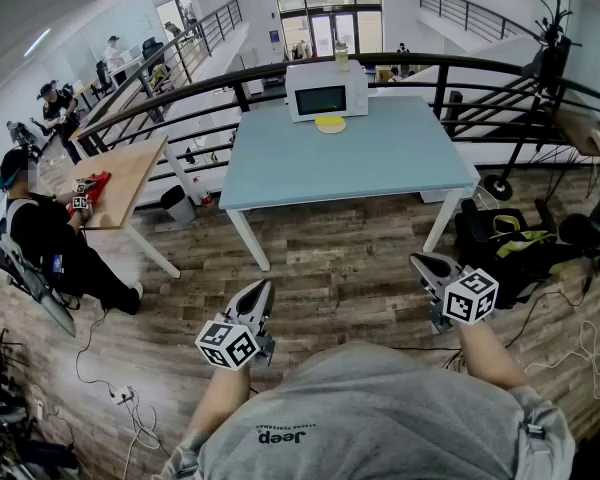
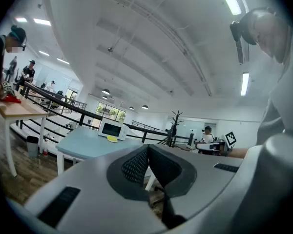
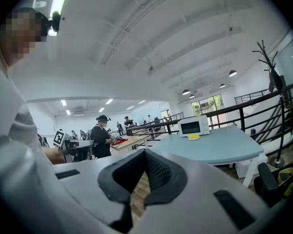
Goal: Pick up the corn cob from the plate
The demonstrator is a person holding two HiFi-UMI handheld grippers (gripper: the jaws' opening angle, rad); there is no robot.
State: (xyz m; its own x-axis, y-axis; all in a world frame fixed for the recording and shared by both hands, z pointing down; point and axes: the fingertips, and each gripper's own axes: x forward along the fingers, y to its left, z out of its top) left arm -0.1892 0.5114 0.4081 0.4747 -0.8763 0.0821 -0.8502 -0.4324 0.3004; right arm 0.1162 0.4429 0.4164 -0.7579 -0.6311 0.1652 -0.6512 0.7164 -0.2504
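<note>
Left gripper (image 1: 264, 288) and right gripper (image 1: 420, 261) are seen closed, empty; yellow plate (image 1: 330, 124) is spotted at twelve o'clock on the table (image 1: 380, 163).

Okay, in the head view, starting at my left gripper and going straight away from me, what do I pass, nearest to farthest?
left gripper → table → plate → microwave → railing
</note>
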